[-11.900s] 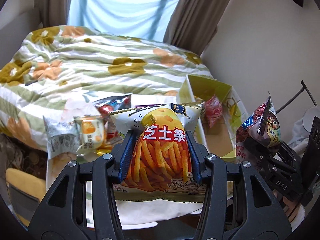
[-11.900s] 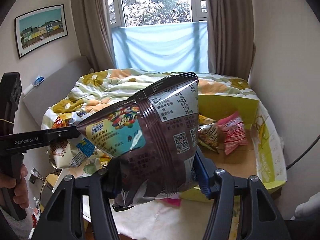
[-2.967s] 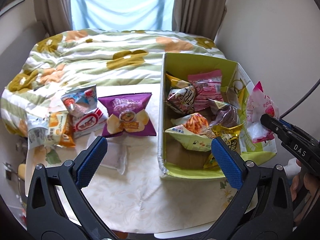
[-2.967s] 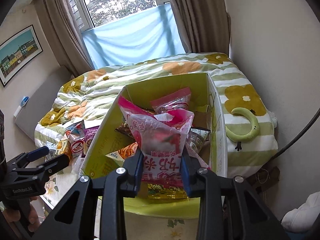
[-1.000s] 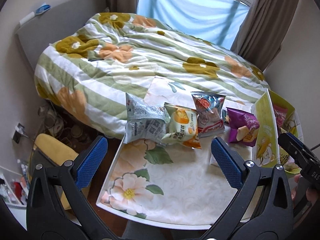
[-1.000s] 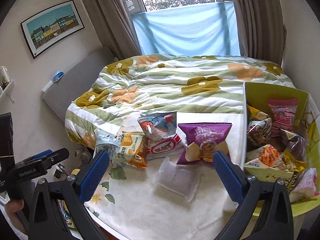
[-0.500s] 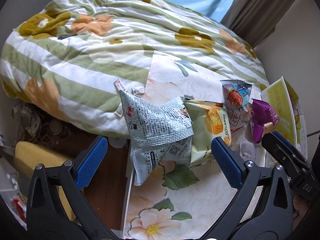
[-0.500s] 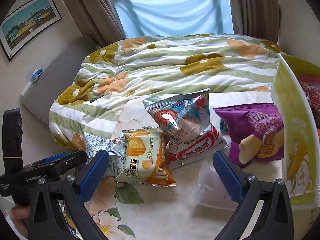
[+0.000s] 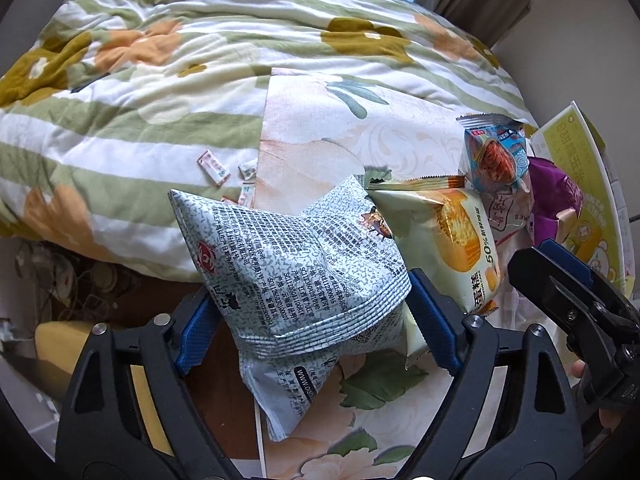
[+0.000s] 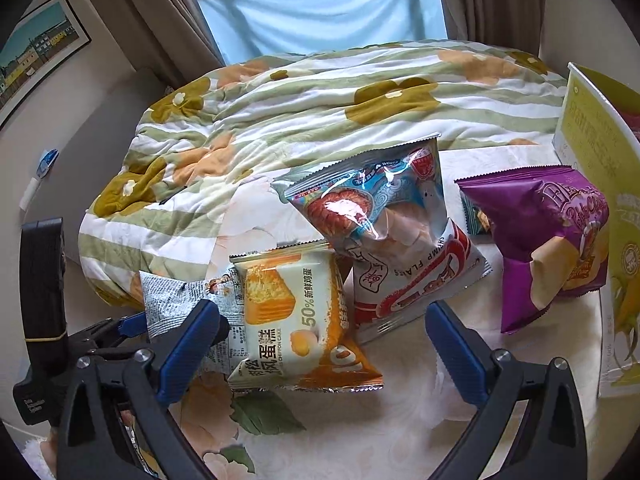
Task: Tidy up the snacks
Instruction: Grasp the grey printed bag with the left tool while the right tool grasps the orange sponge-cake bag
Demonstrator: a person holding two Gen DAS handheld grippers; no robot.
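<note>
Snack bag (image 9: pixel 296 264), light, puffy and crinkly, sits between the closing left gripper (image 9: pixel 316 320); squeeze its middle gently. Right gripper (image 10: pixel 324 344) gapes wide, empty.

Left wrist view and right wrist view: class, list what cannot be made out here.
- Yellow box: contents hidden by its wall, cut by both views' right edges.
- Grey newsprint bag: far end hidden, right view, by cake packet.
- Left claw: pad contact unclear.
- Purple chip bag: mostly hidden, left view.

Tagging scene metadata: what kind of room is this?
Most likely a bedroom: a bed under a green-striped floral quilt, a curtained window, a framed picture on the wall.
</note>
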